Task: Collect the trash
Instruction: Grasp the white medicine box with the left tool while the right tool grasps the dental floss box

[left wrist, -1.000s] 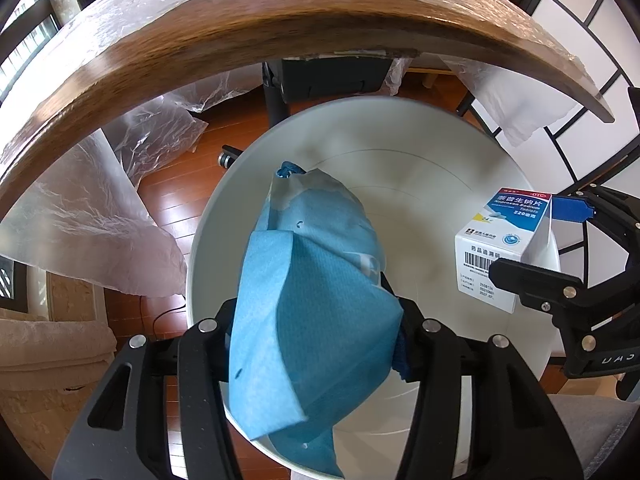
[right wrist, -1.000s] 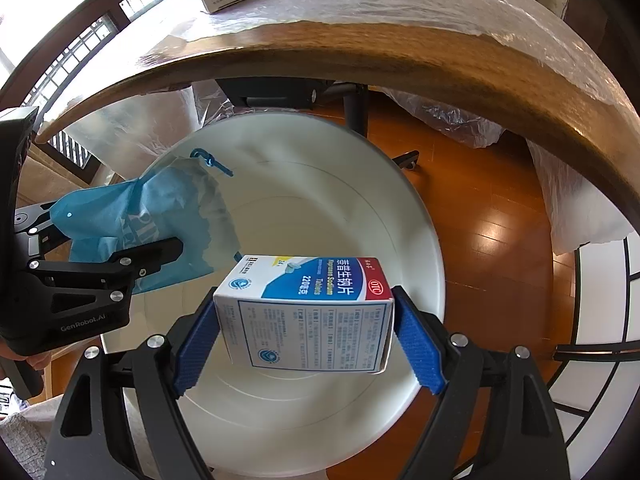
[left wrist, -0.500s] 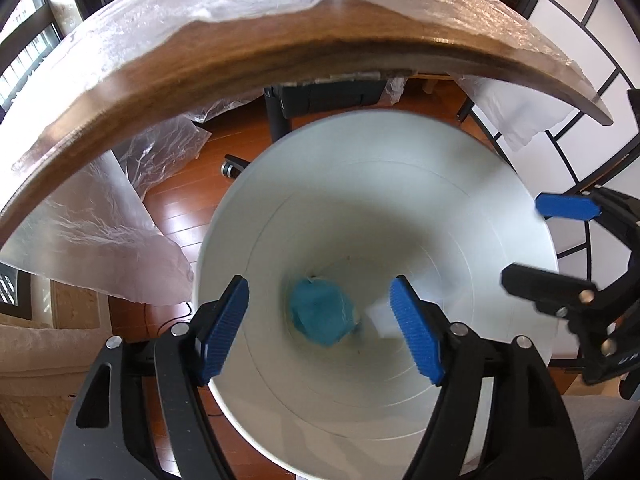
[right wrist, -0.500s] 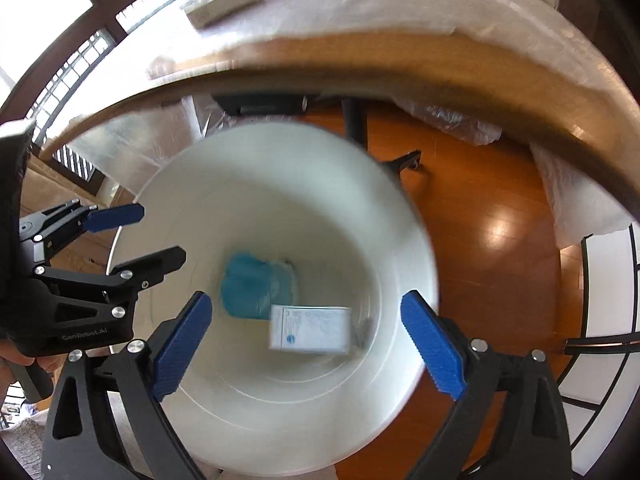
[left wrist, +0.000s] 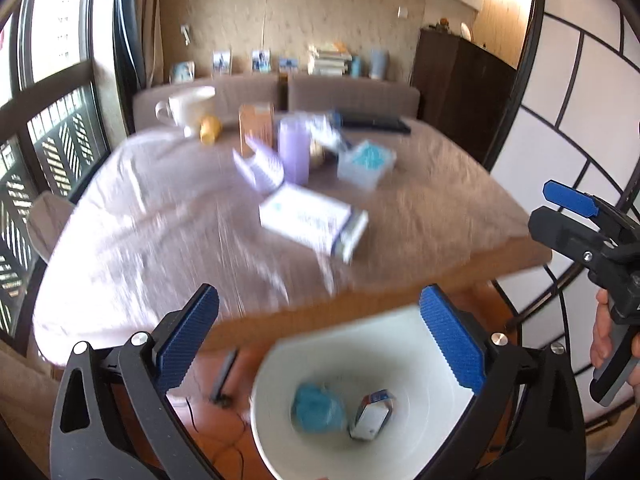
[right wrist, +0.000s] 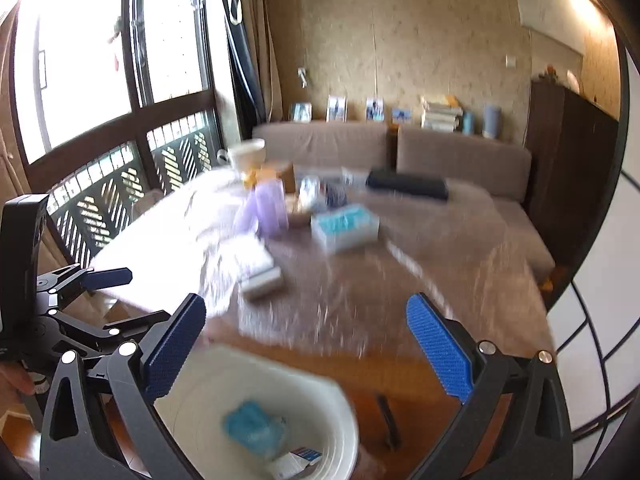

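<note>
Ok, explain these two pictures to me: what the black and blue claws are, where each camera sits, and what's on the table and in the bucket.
No robot here: a person holds a two-finger gripper in each hand, with a camera on each looking along its fingers. One picture is from the left gripper, the other from the right gripper. Both have just been opening, stand open and hold nothing. On the plastic-covered table lie a white box, a purple cup, a mug and other blurred items. Below sits a white bucket holding a blue cloth and a small medicine box.
</note>
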Demonstrator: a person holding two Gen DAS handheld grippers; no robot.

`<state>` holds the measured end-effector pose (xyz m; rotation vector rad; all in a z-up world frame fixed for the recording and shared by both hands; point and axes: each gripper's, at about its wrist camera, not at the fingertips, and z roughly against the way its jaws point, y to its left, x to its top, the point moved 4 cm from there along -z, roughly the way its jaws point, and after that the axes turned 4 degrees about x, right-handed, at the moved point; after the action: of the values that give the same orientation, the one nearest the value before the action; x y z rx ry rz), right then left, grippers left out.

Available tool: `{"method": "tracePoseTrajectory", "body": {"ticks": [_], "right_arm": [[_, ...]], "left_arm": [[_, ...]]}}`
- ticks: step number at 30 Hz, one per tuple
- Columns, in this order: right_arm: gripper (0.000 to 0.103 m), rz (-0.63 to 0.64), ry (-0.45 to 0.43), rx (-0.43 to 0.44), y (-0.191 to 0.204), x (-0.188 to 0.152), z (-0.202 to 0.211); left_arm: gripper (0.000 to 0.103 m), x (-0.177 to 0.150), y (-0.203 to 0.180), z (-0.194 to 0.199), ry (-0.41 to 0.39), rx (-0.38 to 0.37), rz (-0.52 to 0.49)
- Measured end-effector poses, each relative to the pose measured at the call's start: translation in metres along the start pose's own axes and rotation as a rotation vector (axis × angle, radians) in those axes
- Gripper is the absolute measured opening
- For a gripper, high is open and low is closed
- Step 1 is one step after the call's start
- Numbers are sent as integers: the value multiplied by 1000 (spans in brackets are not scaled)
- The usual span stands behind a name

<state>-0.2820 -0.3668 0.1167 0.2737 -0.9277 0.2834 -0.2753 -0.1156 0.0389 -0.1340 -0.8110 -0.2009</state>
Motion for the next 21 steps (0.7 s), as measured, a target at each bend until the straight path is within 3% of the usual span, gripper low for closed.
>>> {"method": "tracePoseTrajectory", "body": {"ticks": [2,5,8,15,21], "right_arm": [[99,10,0,-38,-6,11,-7],[99,20,-5,-30,-9,23,-21],[99,29,-69,-75,-15,34,-29],[99,138,21,-86,-25,53,-89],[99,155,120,-12,-40,56,-143]], "left_arm": [[101,10,-1,-1,-16,24,-20],[101,22,-3,-10,-5,40,-78],[101,29,-6,-20,26,2,-116],[101,37,-11,-60,103,-66,-173],[101,43,-11,-92,166,-124,-241]]}}
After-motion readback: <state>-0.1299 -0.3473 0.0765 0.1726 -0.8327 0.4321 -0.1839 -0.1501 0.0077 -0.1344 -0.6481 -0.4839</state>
